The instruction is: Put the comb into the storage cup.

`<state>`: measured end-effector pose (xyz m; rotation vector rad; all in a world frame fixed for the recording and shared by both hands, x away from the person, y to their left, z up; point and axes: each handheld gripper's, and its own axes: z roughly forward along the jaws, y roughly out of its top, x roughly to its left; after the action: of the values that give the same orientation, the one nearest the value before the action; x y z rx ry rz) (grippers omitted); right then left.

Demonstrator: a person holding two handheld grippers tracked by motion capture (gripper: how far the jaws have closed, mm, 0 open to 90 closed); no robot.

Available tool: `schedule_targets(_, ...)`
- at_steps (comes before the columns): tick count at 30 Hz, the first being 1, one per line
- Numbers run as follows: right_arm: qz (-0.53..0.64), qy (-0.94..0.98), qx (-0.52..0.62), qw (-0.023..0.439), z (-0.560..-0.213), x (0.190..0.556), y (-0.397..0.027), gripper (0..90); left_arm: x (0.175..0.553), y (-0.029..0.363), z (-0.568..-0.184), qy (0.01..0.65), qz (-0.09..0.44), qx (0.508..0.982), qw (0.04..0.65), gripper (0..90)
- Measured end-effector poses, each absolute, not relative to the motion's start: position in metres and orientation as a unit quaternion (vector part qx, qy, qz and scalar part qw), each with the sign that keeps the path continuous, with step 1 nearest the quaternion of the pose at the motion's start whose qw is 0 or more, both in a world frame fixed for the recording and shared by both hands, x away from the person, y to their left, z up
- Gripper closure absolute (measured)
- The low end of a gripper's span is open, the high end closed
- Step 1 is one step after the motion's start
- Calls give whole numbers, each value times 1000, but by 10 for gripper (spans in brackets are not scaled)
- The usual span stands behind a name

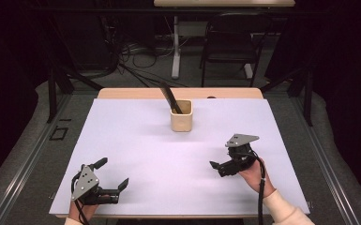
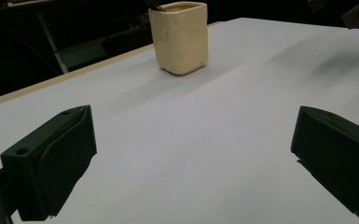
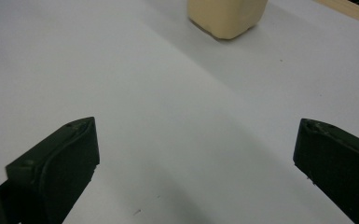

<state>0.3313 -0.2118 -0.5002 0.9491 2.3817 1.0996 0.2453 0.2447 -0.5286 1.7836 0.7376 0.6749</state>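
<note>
The table [image 1: 136, 140], covered by a plain white sheet, lay bare apart from one cream cup [image 1: 181, 116] standing upright toward its far middle, a dark utensil [image 1: 170, 99] leaning out of it. My left gripper [image 1: 113, 173] rested at the near left corner and my right gripper [image 1: 218, 165] near the right, both with jaws spread wide, holding nothing, well apart from the cup. I judged the work either finished or not begun. No writing or label was readable anywhere.

The cream cup [image 2: 181, 37] is showing a smooth, glazed ceramic-like surface, the counter [image 1: 136, 140] is looking matt white with a wooden edge, and the jaws are appearing as matt black plastic.
</note>
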Motion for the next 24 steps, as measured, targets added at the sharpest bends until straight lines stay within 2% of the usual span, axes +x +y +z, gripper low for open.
schedule_targets(24,391,837,336,185,-518,297,-233,0,245,245,-529,308,281,744,522,0)
